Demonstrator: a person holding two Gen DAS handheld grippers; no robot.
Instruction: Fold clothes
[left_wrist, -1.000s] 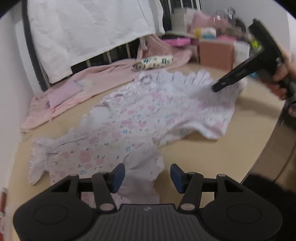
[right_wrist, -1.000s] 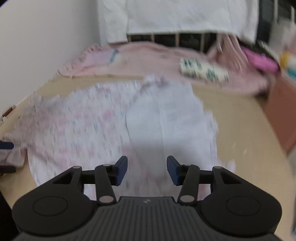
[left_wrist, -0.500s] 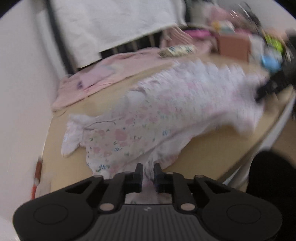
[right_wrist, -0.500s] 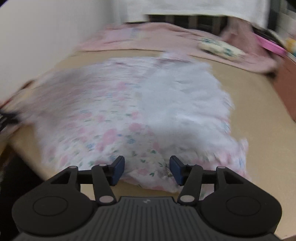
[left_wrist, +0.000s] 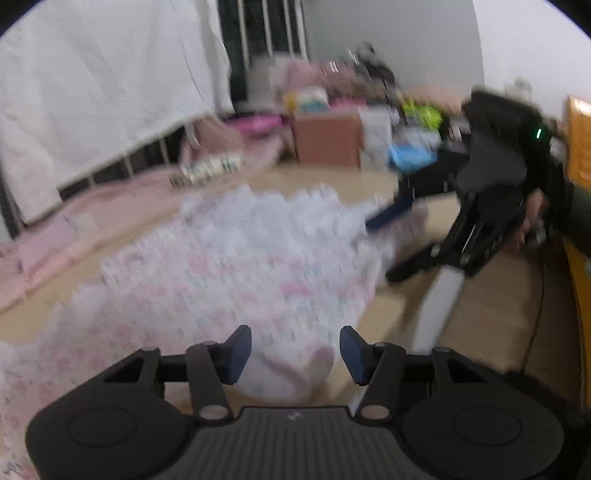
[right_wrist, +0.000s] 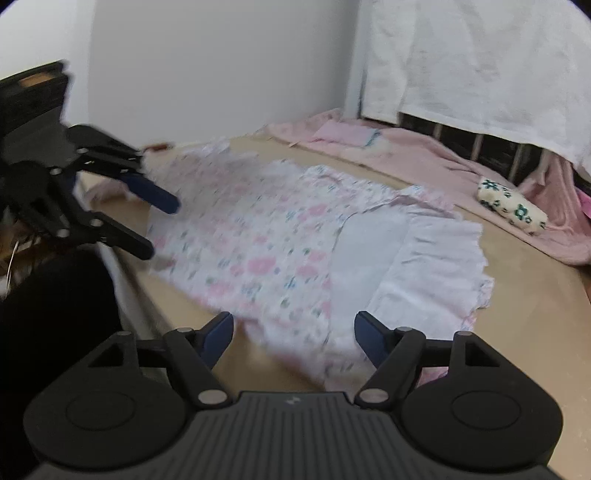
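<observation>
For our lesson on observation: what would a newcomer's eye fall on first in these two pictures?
First, the white garment with pink flower print, spread flat across the tan tabletop. Next, the two black grippers with blue finger pads, left gripper and right gripper, both open at its near edge. Behind lies a pink blanket.

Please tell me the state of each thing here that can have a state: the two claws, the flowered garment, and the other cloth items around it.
Left claw: open, holds nothing, above the garment's near edge.
Right claw: open, holds nothing.
Floral garment: lies on the table, partly folded, pale inner side showing at one end.
Pink blanket: spread loosely along the table's far edge.
Small flowered roll: rolled up, rests on the pink blanket.
</observation>
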